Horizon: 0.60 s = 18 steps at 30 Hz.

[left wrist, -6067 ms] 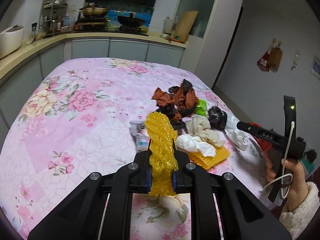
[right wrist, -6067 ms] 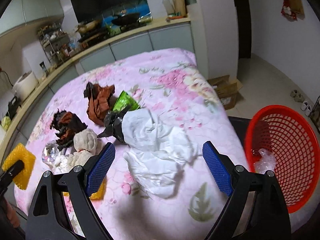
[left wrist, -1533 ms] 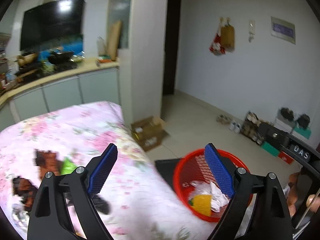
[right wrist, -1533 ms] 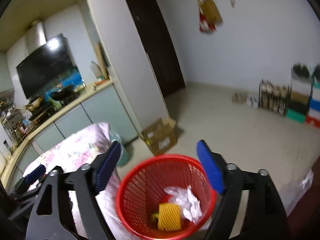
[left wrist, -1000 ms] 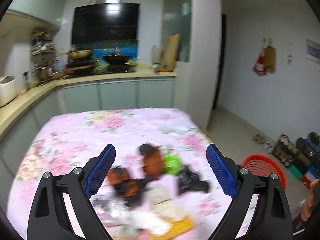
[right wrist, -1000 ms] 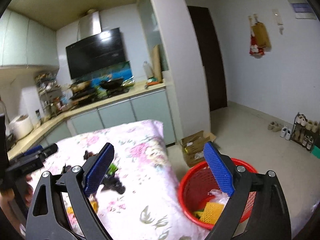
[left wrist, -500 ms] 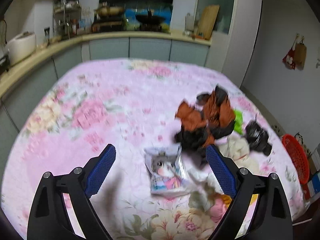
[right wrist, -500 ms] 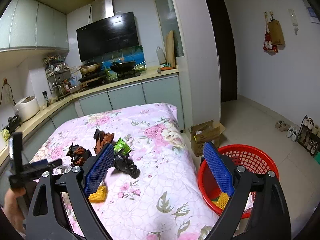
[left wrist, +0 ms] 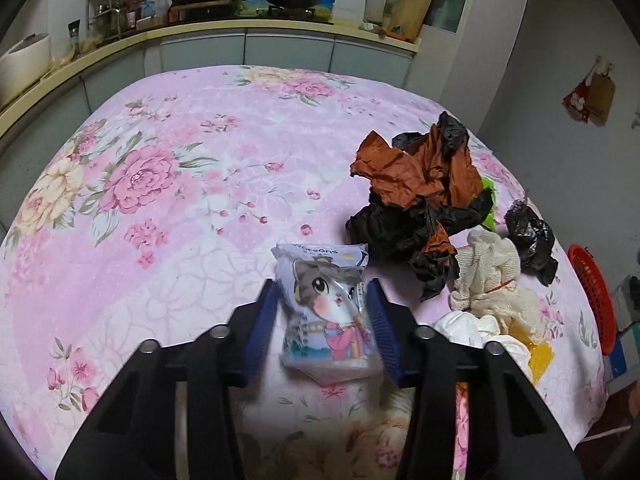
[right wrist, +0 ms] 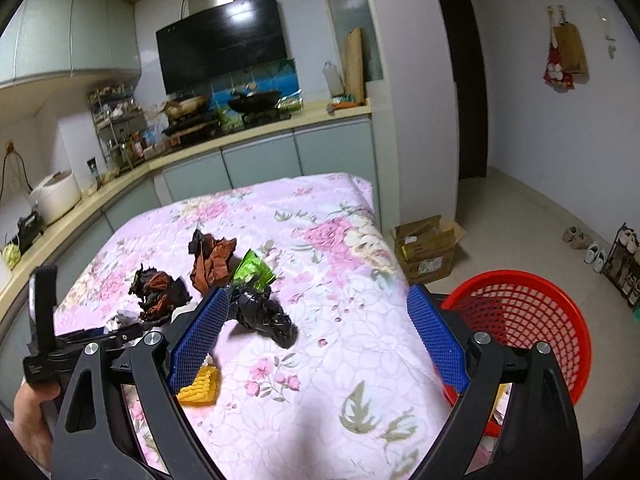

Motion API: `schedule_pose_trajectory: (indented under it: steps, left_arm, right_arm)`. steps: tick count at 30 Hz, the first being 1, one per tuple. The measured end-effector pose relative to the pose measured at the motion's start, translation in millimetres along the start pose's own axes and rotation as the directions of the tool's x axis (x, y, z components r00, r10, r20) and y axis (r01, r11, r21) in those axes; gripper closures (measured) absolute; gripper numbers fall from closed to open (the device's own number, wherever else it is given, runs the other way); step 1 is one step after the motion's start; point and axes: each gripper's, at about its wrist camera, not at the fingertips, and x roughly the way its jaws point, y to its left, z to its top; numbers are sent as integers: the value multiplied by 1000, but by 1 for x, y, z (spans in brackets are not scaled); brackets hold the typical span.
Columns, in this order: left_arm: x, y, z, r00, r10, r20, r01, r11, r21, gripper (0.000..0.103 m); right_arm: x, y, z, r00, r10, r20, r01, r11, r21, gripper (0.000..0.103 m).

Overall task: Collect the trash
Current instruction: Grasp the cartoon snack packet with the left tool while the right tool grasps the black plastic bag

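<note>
A cat-print snack packet [left wrist: 328, 320] lies on the pink floral tablecloth [left wrist: 160, 160]. My left gripper [left wrist: 322, 286] is closing on it, and both blue pads touch its sides. To its right sit crumpled orange-and-black paper [left wrist: 416, 184], a cream cloth wad [left wrist: 488, 272], white tissue [left wrist: 472, 328], a yellow foam piece [left wrist: 536, 356] and a black bag [left wrist: 530, 236]. My right gripper [right wrist: 316, 296] hangs open above the table's near edge, holding nothing. The black bag [right wrist: 260, 312] and a green wrapper [right wrist: 254, 270] lie just beyond its left pad. The red basket [right wrist: 520, 320] stands on the floor to its right.
A kitchen counter [left wrist: 240, 28] with pots runs behind the table. A cardboard box [right wrist: 428, 248] sits on the floor by the pillar, and shoes and a rack [right wrist: 624, 264] line the right wall. A hand [right wrist: 32, 420] holds the left gripper at the lower left.
My left gripper has dropped to the table and its jaws have narrowed from wide open onto the cat-print packet. My right gripper has swung from the basket toward the table.
</note>
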Motion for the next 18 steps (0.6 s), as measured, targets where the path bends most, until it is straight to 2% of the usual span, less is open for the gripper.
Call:
schedule_pose_trajectory:
  steps: [1,8,13,18]
  left_arm:
    - [-2,1,0,1000,-4,6,4,1000,-6,68]
    - [-27,10,2,995,2,95,1,999,-37,70]
    - [-57,16,3,981,27,192,-18,999,-47,70]
    - [-70,19,6,970,55,237,-47,998,-38,70]
  right_arm:
    - [7,3,1,1000,3,-15,-3,1000,-10,15]
    - [43,21,5,996,33,-78,-38,998,-58,15]
    - [79,41,4,987,58,-152,-73,993,-96,15]
    - [107,57,1,976,35,-213,-66,988,-143,15]
